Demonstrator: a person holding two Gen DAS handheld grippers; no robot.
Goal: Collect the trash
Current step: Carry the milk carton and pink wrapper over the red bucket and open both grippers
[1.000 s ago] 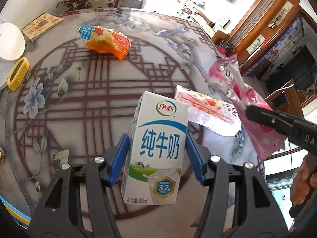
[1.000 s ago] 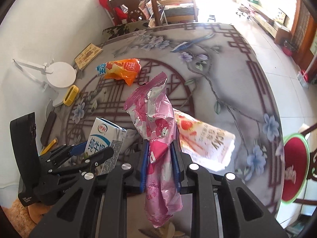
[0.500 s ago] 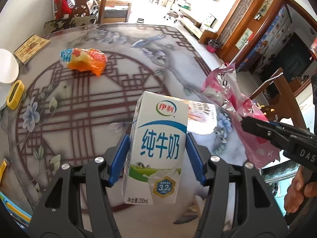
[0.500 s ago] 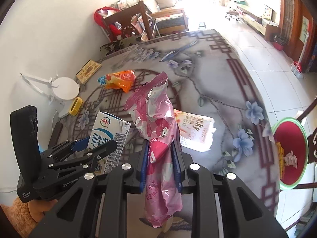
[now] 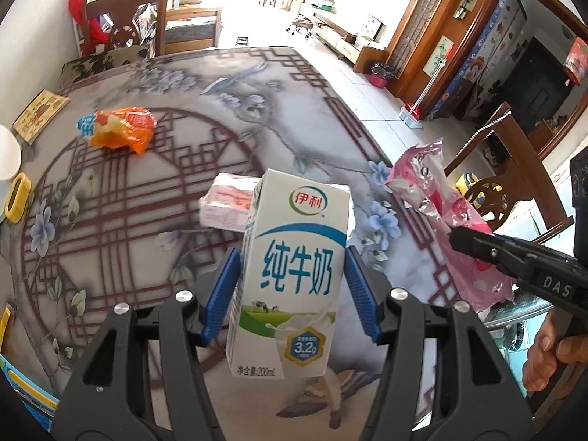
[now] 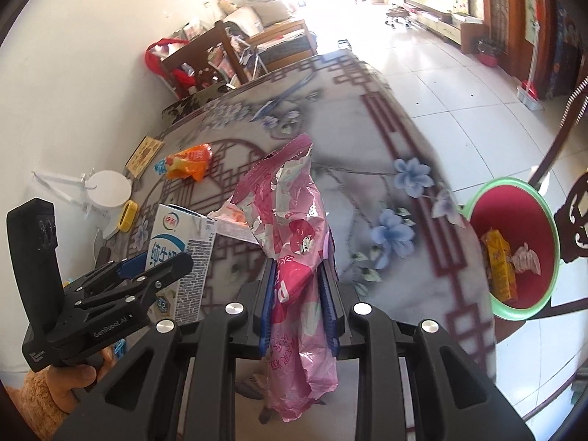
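The left gripper (image 5: 292, 283) has its jaws clamped on a milk carton (image 5: 290, 275), the blue pads pressing its two narrow sides at about mid-height, so the carton stands between them and is lifted clear above the table (image 5: 147, 220). The carton is a white box with blue Chinese lettering, a green meadow band and a blue hexagon badge near the bottom. Its long axis runs upright in the left wrist view, top end pointing away from the camera, tilted slightly to the left.

The right gripper (image 6: 299, 286) has its jaws nearly together, clamped on a pink wrapper (image 6: 294, 257) that passes between the blue pads. The wrapper is crumpled pink foil with white and red print and a silvery lining at its torn open top. Its long axis runs along the line of the fingers, open end up and away from the camera, the other end hanging below the jaws.

On the table lie an orange snack bag (image 5: 117, 130) far off, and a pale pink packet (image 5: 228, 205) just behind the carton. Beside the table edge, lower down, stands a red bin with a green rim (image 6: 514, 250) holding a yellow pack and a crumpled scrap.
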